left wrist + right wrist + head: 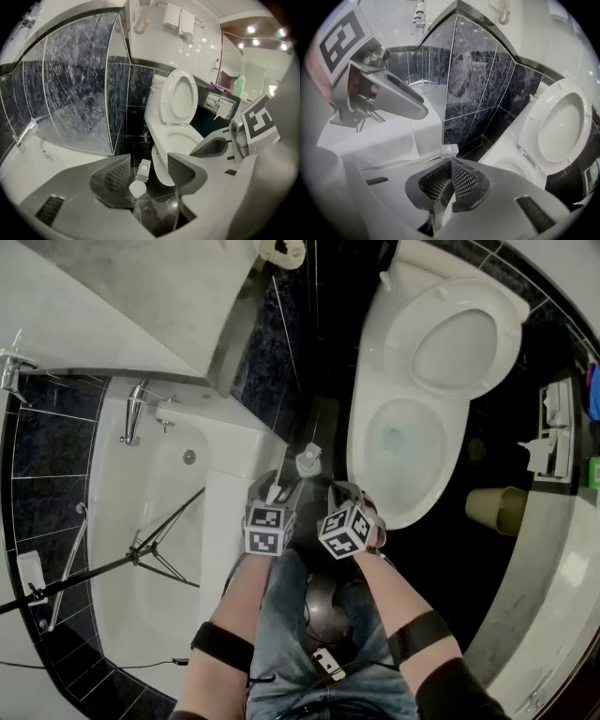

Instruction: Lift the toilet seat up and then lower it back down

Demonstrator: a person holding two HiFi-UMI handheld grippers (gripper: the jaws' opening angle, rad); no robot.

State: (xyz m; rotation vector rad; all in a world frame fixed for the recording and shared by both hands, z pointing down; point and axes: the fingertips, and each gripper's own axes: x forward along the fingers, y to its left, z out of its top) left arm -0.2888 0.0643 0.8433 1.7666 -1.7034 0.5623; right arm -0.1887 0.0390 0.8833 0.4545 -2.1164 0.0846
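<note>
The white toilet point(375, 399) stands ahead and to the right, with its seat point(455, 343) raised against the cistern and the bowl point(398, 451) showing. The seat point(178, 96) is also upright in the left gripper view, and the seat point(560, 126) shows at the right of the right gripper view. My left gripper point(272, 493) hovers short of the bowl's near rim, open, nothing between its pads point(147, 171). Beside it, my right gripper point(342, 495) is shut with its tips meeting point(451, 163) and holds nothing.
A small white-capped bottle point(308, 461) stands on the dark floor between the bathtub point(225, 521) and the toilet. A tripod point(141, 554) rests in the tub. A beige bin point(497, 507) and a paper holder point(553, 442) are right of the toilet.
</note>
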